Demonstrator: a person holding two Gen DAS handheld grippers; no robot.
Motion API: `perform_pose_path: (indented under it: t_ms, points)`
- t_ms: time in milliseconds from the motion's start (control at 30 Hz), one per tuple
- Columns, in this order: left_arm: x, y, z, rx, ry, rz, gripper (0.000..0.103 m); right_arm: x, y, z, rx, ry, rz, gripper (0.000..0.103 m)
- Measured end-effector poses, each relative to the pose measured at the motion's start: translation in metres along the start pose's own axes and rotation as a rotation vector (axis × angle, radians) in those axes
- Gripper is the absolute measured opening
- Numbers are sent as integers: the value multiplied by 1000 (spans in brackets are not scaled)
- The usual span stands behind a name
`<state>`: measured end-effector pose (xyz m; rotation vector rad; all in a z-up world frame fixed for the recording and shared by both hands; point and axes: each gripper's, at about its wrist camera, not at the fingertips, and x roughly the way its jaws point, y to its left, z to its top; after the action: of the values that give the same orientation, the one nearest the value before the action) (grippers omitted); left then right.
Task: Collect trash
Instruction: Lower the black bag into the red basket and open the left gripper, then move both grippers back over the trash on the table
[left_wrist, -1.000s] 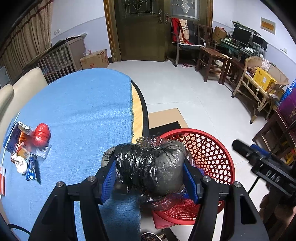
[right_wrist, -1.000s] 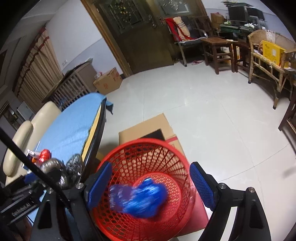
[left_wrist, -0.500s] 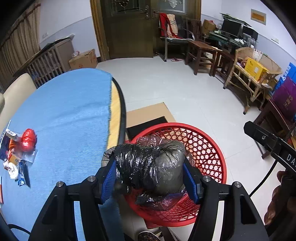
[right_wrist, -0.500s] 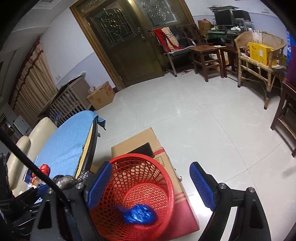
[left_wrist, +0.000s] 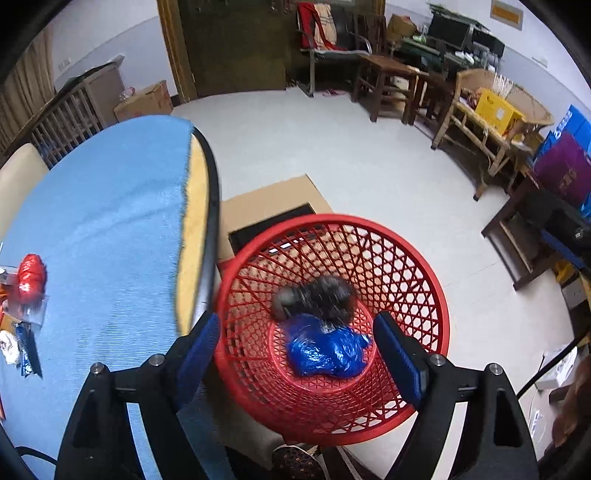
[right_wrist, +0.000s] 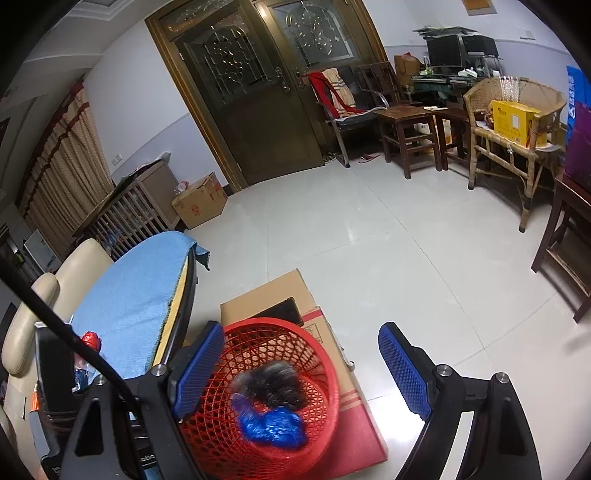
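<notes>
hovering over the red basket (left_wrist: 369, 236), left gripper (left_wrist: 295, 347) with jaws just opening wide, nothing left between them; black bag (left_wrist: 314, 297) blurring downward inside, dropping onto the blue bag (left_wrist: 325, 352) at the bottom. parking the basket beside the table (left_wrist: 201, 206), likely for short carries. right gripper (right_wrist: 303, 369) gaping empty above the rim. red wrapper (left_wrist: 31, 275) and scraps lying on the blue cloth (left_wrist: 110, 221), seemingly awaiting collection.

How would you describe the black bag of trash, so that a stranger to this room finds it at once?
Beside the round table with the blue cloth stands a red lattice basket on a flat cardboard box. The black bag is inside it, blurred, above a shiny blue bag. It is the only dark, grey-black bundle in the basket.
</notes>
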<state>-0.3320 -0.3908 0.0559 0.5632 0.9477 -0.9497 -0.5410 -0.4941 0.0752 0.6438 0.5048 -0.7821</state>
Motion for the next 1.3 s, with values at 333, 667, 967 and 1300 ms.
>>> perform_pose_path:
  t_ms: [333, 667, 967, 1300]
  points:
    - [-58, 68, -16, -133, -124, 64, 85, 0, 67, -3, -110, 1, 70, 88]
    - [-85, 160, -79, -303, -145, 149, 85, 10, 156, -38, -243, 59, 160, 88]
    - [-86, 261, -140, -545, -100, 216, 85, 23, 233, -85, -410, 145, 261, 88]
    - [-62, 308, -94, -613, -94, 198, 85, 42, 241, -101, -415, 202, 270, 88]
